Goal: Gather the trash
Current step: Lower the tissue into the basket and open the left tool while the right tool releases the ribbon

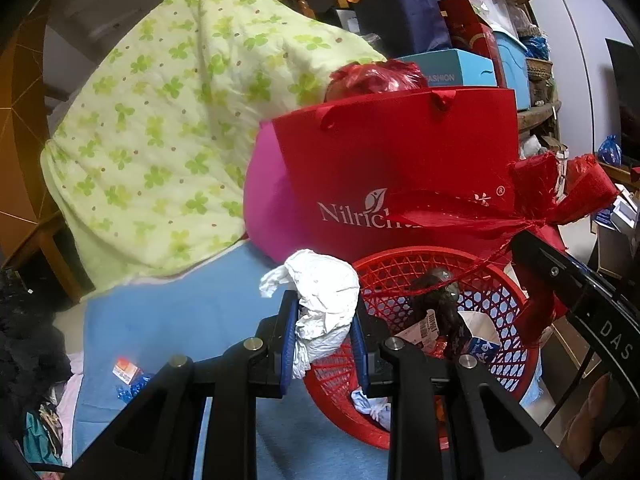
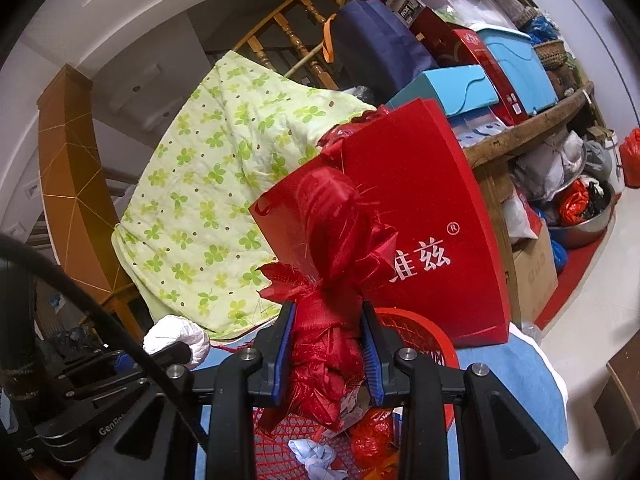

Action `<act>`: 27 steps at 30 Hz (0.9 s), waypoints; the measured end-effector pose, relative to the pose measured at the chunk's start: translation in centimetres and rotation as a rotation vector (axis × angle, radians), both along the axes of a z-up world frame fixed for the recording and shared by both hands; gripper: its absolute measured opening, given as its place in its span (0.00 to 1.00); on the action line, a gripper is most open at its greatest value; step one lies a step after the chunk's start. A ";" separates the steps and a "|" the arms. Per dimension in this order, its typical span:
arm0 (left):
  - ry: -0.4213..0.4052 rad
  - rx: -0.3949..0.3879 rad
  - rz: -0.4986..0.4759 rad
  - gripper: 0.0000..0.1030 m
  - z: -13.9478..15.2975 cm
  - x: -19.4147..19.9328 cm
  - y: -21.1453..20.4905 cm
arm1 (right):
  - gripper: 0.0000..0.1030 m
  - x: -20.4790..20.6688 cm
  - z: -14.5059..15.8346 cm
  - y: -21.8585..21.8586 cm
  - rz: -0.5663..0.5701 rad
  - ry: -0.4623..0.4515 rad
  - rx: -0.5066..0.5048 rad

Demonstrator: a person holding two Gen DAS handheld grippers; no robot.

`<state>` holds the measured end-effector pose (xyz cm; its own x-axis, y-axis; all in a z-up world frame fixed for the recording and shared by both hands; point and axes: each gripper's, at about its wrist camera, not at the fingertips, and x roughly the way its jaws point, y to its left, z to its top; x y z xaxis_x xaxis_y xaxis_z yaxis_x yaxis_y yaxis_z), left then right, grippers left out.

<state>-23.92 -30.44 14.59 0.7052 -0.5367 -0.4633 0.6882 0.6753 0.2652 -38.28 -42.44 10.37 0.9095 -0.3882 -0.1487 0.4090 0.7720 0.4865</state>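
Both grippers loaded over the red mesh basket

The left gripper clamps crumpled white paper at the basket's rim; the right gripper squeezes a red ribbon bundle above it. Only the left view shows a wrapper on the blue cloth.

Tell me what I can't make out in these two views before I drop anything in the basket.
- Red basket floor: both views, covered by trash and the tools.
- Dark lump in the basket: left wrist view, too blurred to identify.
- Small wrapper on the blue cloth: left view, print too small.
- Red gift bag contents: both views, hidden by its walls.
- White paper in the left tool: lower end hidden between the fingers.
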 end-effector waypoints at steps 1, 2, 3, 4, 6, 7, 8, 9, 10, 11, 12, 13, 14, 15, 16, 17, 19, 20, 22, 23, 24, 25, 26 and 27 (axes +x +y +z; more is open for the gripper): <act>0.003 0.002 -0.003 0.25 -0.1 0.1 -0.1 | 0.32 0.1 0.0 -0.1 0.001 0.002 0.005; 0.006 0.002 -0.005 0.25 -0.2 0.1 -0.2 | 0.32 0.1 -0.1 -0.2 0.002 0.004 0.008; 0.011 0.001 -0.008 0.25 -0.3 0.3 -0.2 | 0.33 0.1 -0.1 -0.2 0.002 0.007 0.010; 0.018 -0.002 -0.015 0.25 -0.4 0.4 -0.2 | 0.33 0.2 -0.2 -0.3 0.003 0.009 0.014; 0.035 -0.010 -0.032 0.26 -0.7 0.6 -0.4 | 0.33 0.4 -0.3 -0.4 0.006 0.016 0.023; 0.048 -0.016 -0.044 0.26 -0.9 0.7 -0.4 | 0.33 0.4 -0.4 -0.4 0.006 0.018 0.026; 0.064 -0.022 -0.055 0.26 -1.0 0.8 -0.5 | 0.33 0.5 -0.4 -0.4 0.007 0.021 0.031; 0.088 -0.031 -0.073 0.26 -1.3 1.0 -0.5 | 0.33 0.5 -0.5 -0.5 0.009 0.022 0.034; 0.115 -0.041 -0.098 0.27 -1.5 1.2 -0.5 | 0.33 0.6 -0.5 -0.6 0.013 0.024 0.039; 0.138 -0.050 -0.122 0.27 -1.8 1.4 -0.5 | 0.34 0.7 -0.6 -0.7 0.019 0.027 0.046; 0.152 -0.056 -0.137 0.30 -2.1 1.5 -0.5 | 0.34 0.8 -0.7 -0.8 0.025 0.031 0.052; 0.173 -0.064 -0.156 0.30 -2.4 1.7 -0.5 | 0.34 1.1 -0.9 -1.0 0.031 0.040 0.062; 0.187 -0.069 -0.170 0.30 -2.6 1.8 -0.5 | 0.34 1.2 -0.9 -1.1 0.033 0.045 0.068; 0.203 -0.074 -0.186 0.32 -2.8 1.9 -0.4 | 0.34 1.3 -1.0 -1.1 0.036 0.048 0.073; 0.212 -0.078 -0.197 0.34 -3.0 2.0 -0.3 | 0.34 1.5 -1.1 -1.3 0.051 0.052 0.087; 0.213 -0.079 -0.199 0.36 -3.1 2.0 -0.2 | 0.35 1.6 -1.2 -1.3 0.059 0.055 0.097; 0.218 -0.085 -0.202 0.52 -3.3 2.1 0.0 | 0.37 1.9 -1.3 -1.4 0.069 0.062 0.114; 0.222 -0.093 -0.202 0.53 -3.3 2.2 0.3 | 0.42 2.1 -1.4 -1.5 0.076 0.066 0.124; 0.221 -0.099 -0.193 0.54 -3.3 2.4 0.9 | 0.64 2.1 -1.5 -1.4 0.087 0.055 0.141; 0.220 -0.099 -0.186 0.54 -3.3 2.6 1.2 | 0.64 2.0 -1.4 -1.2 0.085 0.045 0.135; 0.220 -0.099 -0.178 0.55 -3.4 2.8 1.7 | 0.64 2.0 -1.3 -1.0 0.078 0.039 0.120; 0.225 -0.100 -0.166 0.56 -3.6 3.1 2.3 | 0.64 2.0 -1.2 -0.9 0.071 0.036 0.111; 0.231 -0.099 -0.152 0.56 -3.8 3.5 3.0 | 0.64 1.9 -1.0 -0.7 0.065 0.028 0.102; 0.234 -0.097 -0.136 0.56 -4.1 3.8 3.6 | 0.64 1.9 -0.9 -0.4 0.065 0.018 0.098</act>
